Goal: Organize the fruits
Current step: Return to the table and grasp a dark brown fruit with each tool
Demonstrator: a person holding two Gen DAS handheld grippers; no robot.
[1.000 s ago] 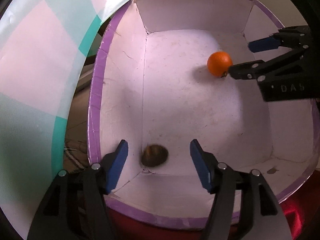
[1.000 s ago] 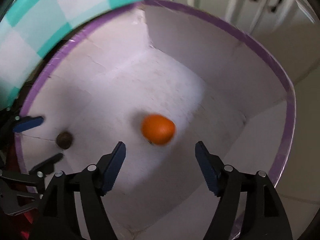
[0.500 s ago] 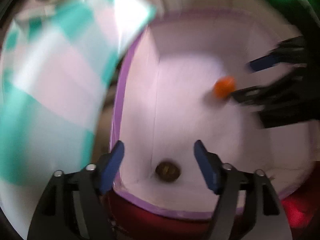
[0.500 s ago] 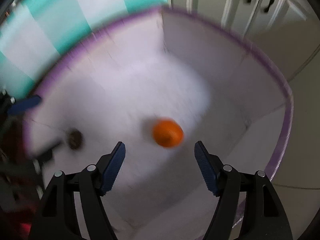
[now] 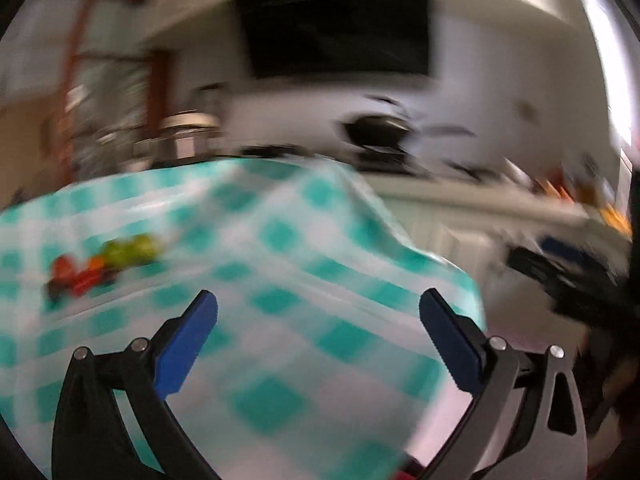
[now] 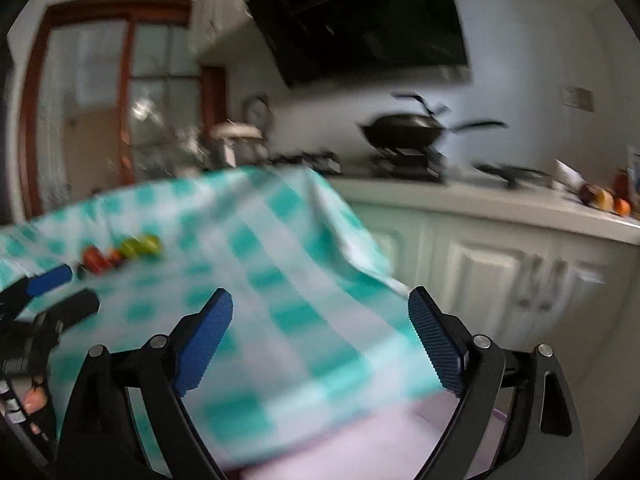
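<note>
A small pile of fruits (image 5: 104,264) (image 6: 122,254), red, orange and green, lies on the teal-checked tablecloth (image 5: 280,272) (image 6: 272,264) at the left. Both views are blurred by motion. My left gripper (image 5: 318,334) hovers above the cloth, its jaws opening wide with nothing between them. My right gripper (image 6: 320,334) is also above the cloth, jaws opening and empty. The right gripper shows dimly at the left wrist view's right edge (image 5: 560,276), and the left gripper (image 6: 60,292) sits near the fruit pile in the right wrist view. A strip of the white box (image 6: 360,444) shows below.
A kitchen counter (image 6: 500,200) with white cabinet doors (image 6: 480,276) runs behind the table. A black wok (image 6: 404,132) sits on the stove under a black hood (image 6: 360,20). More fruit (image 6: 604,200) lies at the counter's right end. A wooden door (image 6: 80,100) stands at the left.
Both grippers have lifted out of the purple-rimmed box and tilted up toward the room. The orange and the dark fruit in the box are out of sight. Both pairs of jaws have spread wider.
</note>
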